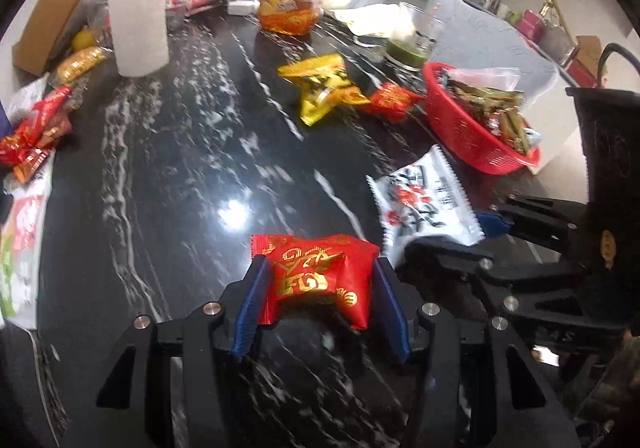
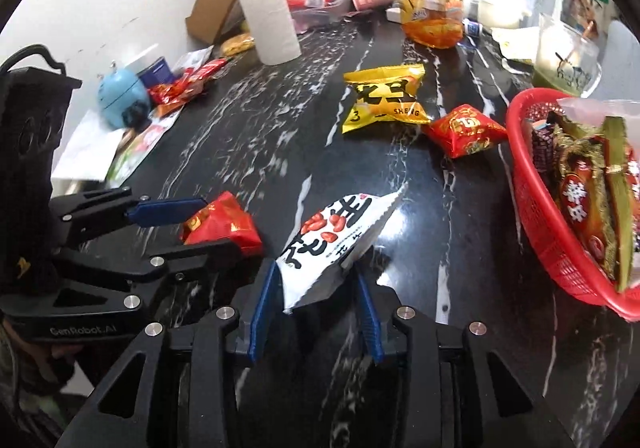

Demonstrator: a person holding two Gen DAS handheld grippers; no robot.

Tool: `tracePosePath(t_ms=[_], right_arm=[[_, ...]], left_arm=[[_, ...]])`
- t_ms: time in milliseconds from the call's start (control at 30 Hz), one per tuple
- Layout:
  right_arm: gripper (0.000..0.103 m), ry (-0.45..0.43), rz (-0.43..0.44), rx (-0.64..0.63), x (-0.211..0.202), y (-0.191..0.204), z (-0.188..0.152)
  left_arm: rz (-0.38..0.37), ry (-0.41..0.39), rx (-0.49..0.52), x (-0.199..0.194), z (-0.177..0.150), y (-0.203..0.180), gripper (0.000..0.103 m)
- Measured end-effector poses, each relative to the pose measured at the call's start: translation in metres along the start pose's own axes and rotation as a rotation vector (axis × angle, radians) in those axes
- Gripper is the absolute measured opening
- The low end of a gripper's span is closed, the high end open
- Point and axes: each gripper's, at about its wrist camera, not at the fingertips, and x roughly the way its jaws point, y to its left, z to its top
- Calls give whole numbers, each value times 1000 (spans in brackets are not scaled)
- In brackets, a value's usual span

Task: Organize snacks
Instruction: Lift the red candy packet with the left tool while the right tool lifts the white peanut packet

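The left gripper (image 1: 318, 288) is holding a red snack packet (image 1: 316, 276) between its blue fingers (image 1: 252, 308), which are standing partly closed and pressing on both sides of the packet. The right gripper (image 2: 316, 302) is holding a white peanut packet (image 2: 332, 240) by its lower end; its fingers (image 2: 262, 312) are drawn in narrow and pinching the wrapper, with most of the packet sticking out toward one o'clock. Both packets are sitting clear above the dark marbled bench (image 2: 240, 127).

The red basket (image 2: 560, 260), already carrying wrapped snacks, is lying at about three o'clock in the right wrist view and at two o'clock in the left wrist view. A yellow packet (image 2: 384, 97) and a second red packet (image 2: 464, 129) are waiting loose on the bench at twelve to one o'clock, just beside the basket.

Judgement: the step in hand appears to be carrying both packets to the basket. To do it well, each packet should be brought over the rim before release, since the basket is heaped and a low approach risks knocking the rim or the contents. The white packet is being gripped near one edge only and may swing or slip, so a steady pace is advisable. Releasing one packet at a time, toward the emptier near side, would keep the two grippers from crowding each other.
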Motion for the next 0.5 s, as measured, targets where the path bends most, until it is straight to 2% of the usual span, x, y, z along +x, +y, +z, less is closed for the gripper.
tracePosePath(t_ms=[267, 300, 333, 367, 500], right_arm=[[40, -27, 30, 48, -10, -8, -3], [45, -32, 32, 52, -10, -8, -2], [46, -37, 36, 52, -10, -8, -2], [46, -38, 40, 51, -9, -8, -1], [46, -31, 40, 58, -3, -8, 2]], left_arm=[[27, 6, 8, 0, -4, -5, 52], [31, 10, 7, 1, -5, -5, 54], [34, 19, 3, 2, -5, -4, 57], [37, 32, -3, 4, -5, -3, 64], [52, 22, 10, 5, -7, -5, 69]])
